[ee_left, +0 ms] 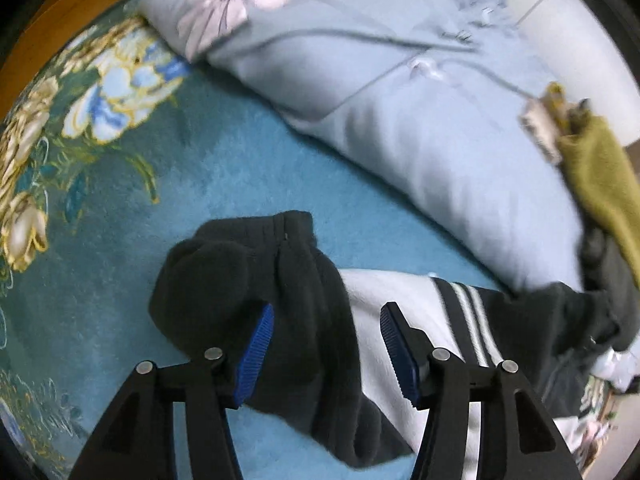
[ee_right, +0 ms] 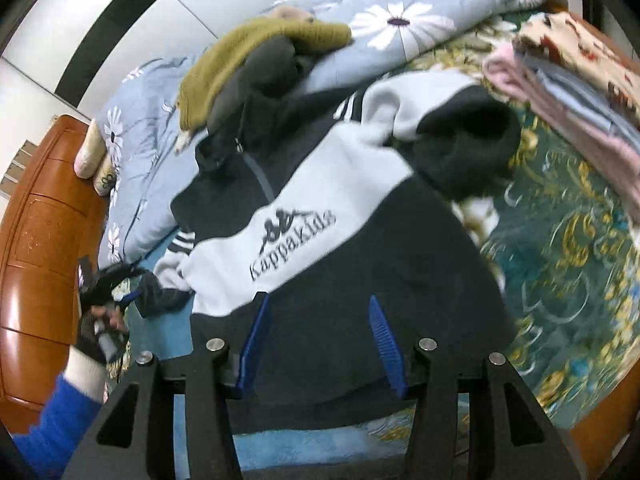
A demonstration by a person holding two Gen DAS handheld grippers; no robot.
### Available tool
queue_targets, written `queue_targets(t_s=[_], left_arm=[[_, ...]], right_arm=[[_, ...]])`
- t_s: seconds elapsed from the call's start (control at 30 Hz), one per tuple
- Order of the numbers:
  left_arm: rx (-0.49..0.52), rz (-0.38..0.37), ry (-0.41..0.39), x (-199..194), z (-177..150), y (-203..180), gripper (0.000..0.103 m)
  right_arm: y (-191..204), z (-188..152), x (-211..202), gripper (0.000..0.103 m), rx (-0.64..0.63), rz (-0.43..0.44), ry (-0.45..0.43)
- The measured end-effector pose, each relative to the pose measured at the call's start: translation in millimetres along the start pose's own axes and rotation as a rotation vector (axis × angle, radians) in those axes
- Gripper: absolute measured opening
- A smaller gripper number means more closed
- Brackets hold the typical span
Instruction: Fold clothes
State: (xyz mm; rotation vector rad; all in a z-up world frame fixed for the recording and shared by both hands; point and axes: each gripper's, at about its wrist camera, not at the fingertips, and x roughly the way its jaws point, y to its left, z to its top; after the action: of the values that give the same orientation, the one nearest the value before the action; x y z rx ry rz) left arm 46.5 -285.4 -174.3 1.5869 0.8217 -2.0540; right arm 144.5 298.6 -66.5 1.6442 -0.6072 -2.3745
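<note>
Sleeve (ee_left: pixel 256 280) of the sweatshirt (ee_left: pixel 400 312) lies at six o'clock between the gaping left tool (ee_left: pixel 326 344), ungripped. Right view: right tool (ee_right: pixel 316 344) open over sweatshirt spread on the bed (ee_right: pixel 560 240); folding barely begun, other clothes (ee_right: pixel 240 60) waiting at eleven.

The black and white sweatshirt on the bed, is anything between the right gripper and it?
Nothing visible. The right gripper hangs open directly over the sweatshirt, with only its black lower part between the fingers. The olive sweater and folded pile lie off to the sides.
</note>
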Motion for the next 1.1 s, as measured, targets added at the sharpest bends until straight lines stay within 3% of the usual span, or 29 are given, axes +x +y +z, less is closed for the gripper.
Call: queue_targets(t_s=[0.07, 0.2, 0.27, 0.33, 0.53, 0.63, 0.7, 0.93, 1.1], left_arm=[[-0.03, 0.033, 0.004, 6.9, 0.6, 6.1, 0.053], [-0.068, 0.049, -0.019, 5.6, -5.3, 22.3, 0.019], [-0.089, 0.019, -0.044, -3.6, -12.0, 32.8, 0.014], [-0.107, -0.017, -0.083, -17.5, -19.8, 42.7, 0.014], [-0.034, -0.19, -0.346, -104.2, -56.0, 66.9, 0.013], [-0.022, -0.226, -0.445, -134.2, -62.3, 70.5, 0.013], [-0.033, -0.209, -0.457, -138.3, -60.3, 80.3, 0.013], [-0.133, -0.065, -0.382, -107.3, -52.4, 124.8, 0.013], [-0.17, 0.004, -0.346, -91.9, -42.3, 140.7, 0.013]], right_arm=[[-0.5, -4.7, 0.3, 0.052, 0.002, -0.004, 0.002], [-4.6, -11.2, -3.5, 0.052, 0.01, -0.012, -0.004], [-8.3, -11.8, -5.4, 0.052, 0.021, -0.012, -0.006], [-11.2, -11.5, -6.1, 0.052, 0.029, -0.01, -0.005], [-20.6, -14.3, -13.0, 0.052, 0.053, 0.003, -0.026], [-30.3, -16.2, -14.5, 0.052, 0.086, 0.018, -0.034], [-35.6, -16.4, -14.8, 0.052, 0.114, 0.039, -0.037], [-50.4, -10.2, -18.1, 0.052, 0.165, 0.092, -0.06], [-85.1, 14.8, -24.5, 0.052, 0.252, 0.091, -0.103]])
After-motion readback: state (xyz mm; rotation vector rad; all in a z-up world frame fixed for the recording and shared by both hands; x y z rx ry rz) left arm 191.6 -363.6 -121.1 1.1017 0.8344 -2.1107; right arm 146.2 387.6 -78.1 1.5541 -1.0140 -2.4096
